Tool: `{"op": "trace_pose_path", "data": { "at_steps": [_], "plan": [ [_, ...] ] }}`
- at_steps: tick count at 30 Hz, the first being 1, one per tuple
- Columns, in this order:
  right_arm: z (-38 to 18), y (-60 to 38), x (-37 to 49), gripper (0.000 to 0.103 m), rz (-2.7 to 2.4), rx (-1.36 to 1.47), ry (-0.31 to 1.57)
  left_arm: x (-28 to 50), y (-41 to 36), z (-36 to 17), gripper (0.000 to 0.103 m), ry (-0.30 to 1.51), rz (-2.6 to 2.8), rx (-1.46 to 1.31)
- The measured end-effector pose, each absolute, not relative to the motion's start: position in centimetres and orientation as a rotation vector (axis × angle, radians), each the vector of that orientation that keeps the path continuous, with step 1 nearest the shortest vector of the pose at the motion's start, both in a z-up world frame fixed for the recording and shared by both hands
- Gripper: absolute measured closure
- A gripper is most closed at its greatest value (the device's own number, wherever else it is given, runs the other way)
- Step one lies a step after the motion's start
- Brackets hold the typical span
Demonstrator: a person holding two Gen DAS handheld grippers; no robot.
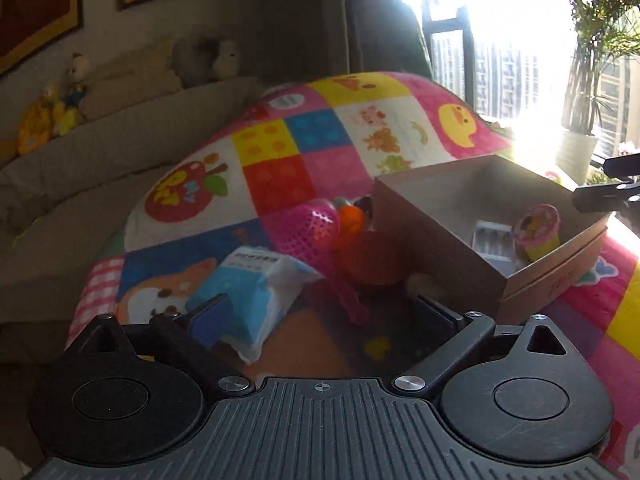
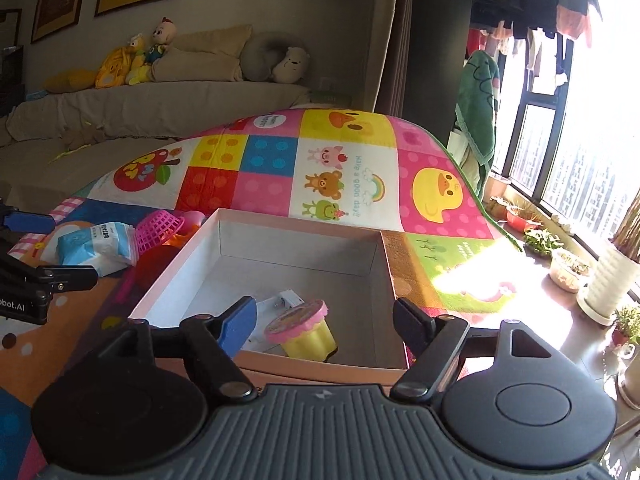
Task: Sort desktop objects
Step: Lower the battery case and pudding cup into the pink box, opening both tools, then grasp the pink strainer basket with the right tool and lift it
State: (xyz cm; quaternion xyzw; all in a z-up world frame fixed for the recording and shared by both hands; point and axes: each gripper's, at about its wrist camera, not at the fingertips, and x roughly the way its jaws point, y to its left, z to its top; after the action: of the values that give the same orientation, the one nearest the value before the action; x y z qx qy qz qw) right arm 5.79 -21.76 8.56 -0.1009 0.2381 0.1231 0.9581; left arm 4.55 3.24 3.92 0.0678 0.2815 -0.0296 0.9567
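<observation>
A: Right gripper [image 2: 326, 322] stands over the near end of the cardboard box [image 2: 180, 264], jaws apart, nothing between the pads. The pink-lidded yellow cup toy [image 2: 302, 334] sits on the box floor just below, upright, free of the fingers. A flat white-and-grey item [image 2: 280, 300] lies beside it; too blurred to name.

B: And the left gripper [image 1: 326, 316]?

A: Jaws wide, empty. It hovers over the play mat [image 1: 304, 140], left of the box. The blue-and-white tissue pack [image 1: 256, 296] lies just ahead of the left finger. Behind it: a pink mesh basket [image 1: 308, 228] tipped on its side, an orange toy [image 1: 350, 220], and a round red piece [image 1: 372, 264] close to the box wall. I cannot tell whether the red piece touches the wall.

B: So the loose pile is next. Which piece first?

A: My read: the tissue pack. It is nearest and lies clear of the others. Centre the jaws across its short width and close on the body, not the crimped end, since the wrapper looks soft and could slip.

B: Risks?

A: The basket handle trails toward the pack; a low sweep could drag it. Come in from above, lift clear of the box rim before crossing, and drop the pack at the empty far end, away from the cup.
</observation>
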Motion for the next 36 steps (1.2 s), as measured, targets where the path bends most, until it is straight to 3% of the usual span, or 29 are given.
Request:
{"op": "trace_pose_path", "data": {
  "at_steps": [5, 11, 21, 23, 36],
  "plan": [
    [10.1, -17.2, 7.2, 0.022, 0.376, -0.2, 0.5, 3.0, 7.8, 2.6, 0.003, 0.625, 0.077, 0.038],
    [11.0, -9.1, 13.6, 0.022, 0.534, -0.144, 0.647, 1.8, 10.5, 2.3, 0.002, 0.656, 0.131, -0.047],
    [3.2, 1.5, 24.1, 0.023, 0.35, -0.293, 0.854, 0.4, 11.8, 2.5, 0.001, 0.67, 0.136, -0.083],
    [2.5, 1.9, 24.1, 0.033, 0.313, -0.323, 0.875, 0.3, 11.8, 2.6, 0.001, 0.666, 0.126, -0.087],
    [11.6, -8.7, 12.3, 0.034, 0.55, -0.16, 0.686, -0.5, 10.1, 3.3, 0.0, 0.636, 0.071, -0.046]
  ]
}}
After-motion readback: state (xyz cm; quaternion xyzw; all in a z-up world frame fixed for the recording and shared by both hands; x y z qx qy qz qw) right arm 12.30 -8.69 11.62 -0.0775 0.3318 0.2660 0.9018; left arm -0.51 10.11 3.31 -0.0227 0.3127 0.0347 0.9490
